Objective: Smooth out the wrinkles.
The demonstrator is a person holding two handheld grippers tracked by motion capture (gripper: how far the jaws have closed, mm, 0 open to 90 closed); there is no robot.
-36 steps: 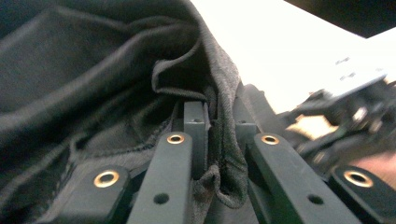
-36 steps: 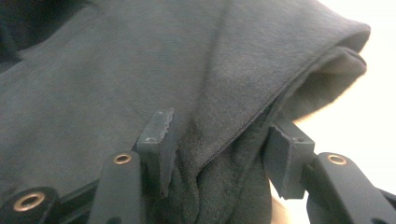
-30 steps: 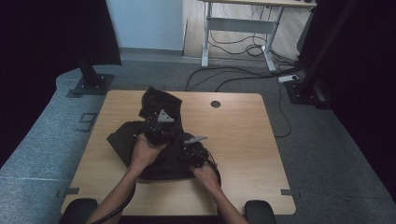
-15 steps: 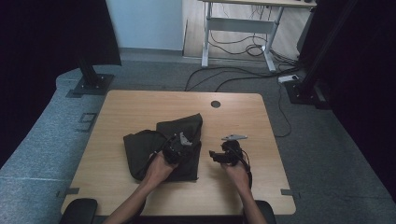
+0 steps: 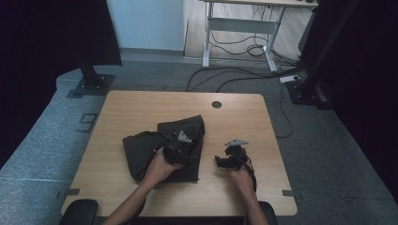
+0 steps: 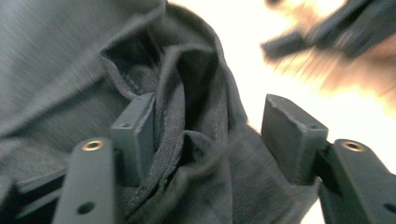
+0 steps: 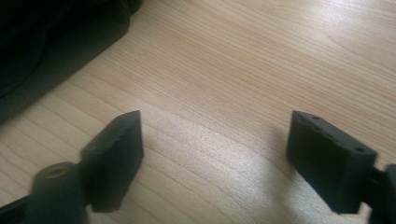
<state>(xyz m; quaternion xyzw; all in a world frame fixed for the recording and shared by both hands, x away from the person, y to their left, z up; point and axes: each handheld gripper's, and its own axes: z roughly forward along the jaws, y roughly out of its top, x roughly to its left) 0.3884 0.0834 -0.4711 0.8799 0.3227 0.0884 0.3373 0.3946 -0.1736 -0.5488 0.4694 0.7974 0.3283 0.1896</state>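
A dark grey garment lies folded and rumpled on the left half of the wooden table. My left gripper rests on the garment's right part. In the left gripper view its jaws stand open around a bunched hemmed fold of the garment, which touches the left jaw. My right gripper is over bare wood just right of the garment, open with nothing between its jaws. The garment's edge shows at the upper left of the right gripper view. The right gripper appears blurred in the left gripper view.
A round cable hole sits near the table's far edge. Bare wood runs along the far side and the right side. Beyond the table are a white desk frame, floor cables and black stand bases.
The garment, held raised and bunched a second ago, now lies lower and flatter on the table. My right gripper has let go of it and moved right onto bare wood.
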